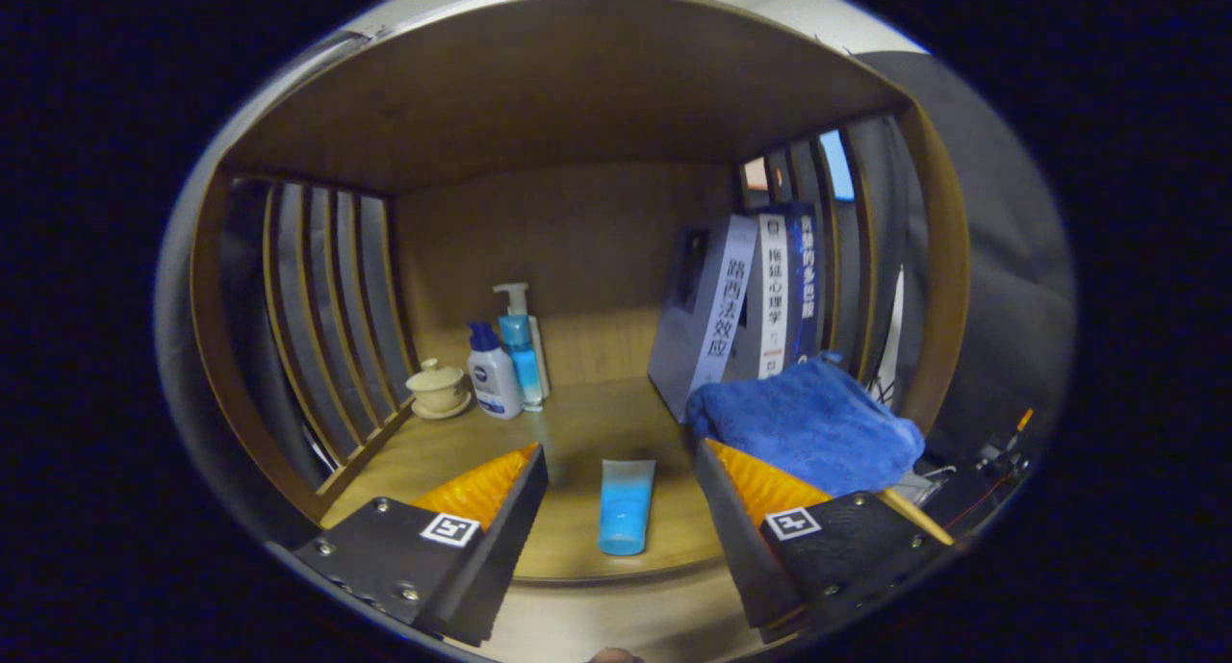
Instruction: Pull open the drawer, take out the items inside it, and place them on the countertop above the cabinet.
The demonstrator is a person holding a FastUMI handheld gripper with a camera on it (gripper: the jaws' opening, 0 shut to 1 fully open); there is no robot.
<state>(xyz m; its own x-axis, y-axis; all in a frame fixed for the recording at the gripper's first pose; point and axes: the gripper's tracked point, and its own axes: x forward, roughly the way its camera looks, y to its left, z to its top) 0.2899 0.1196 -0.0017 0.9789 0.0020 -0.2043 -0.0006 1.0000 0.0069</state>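
A light blue tube [625,505] lies flat on the wooden countertop [577,422], cap end toward me, in the gap between my two fingers. My gripper [621,456] is open and nothing is pressed by either finger. The fingers hover just above the countertop's front edge. A folded blue towel [808,422] rests on the countertop just beyond the right finger, partly hidden by it.
At the back left stand a pump bottle [521,347], a white bottle with a blue cap [492,372] and a small lidded cup [438,390]. Books [746,302] lean against the slatted right wall. Slatted side walls and a wooden shelf overhead enclose the space.
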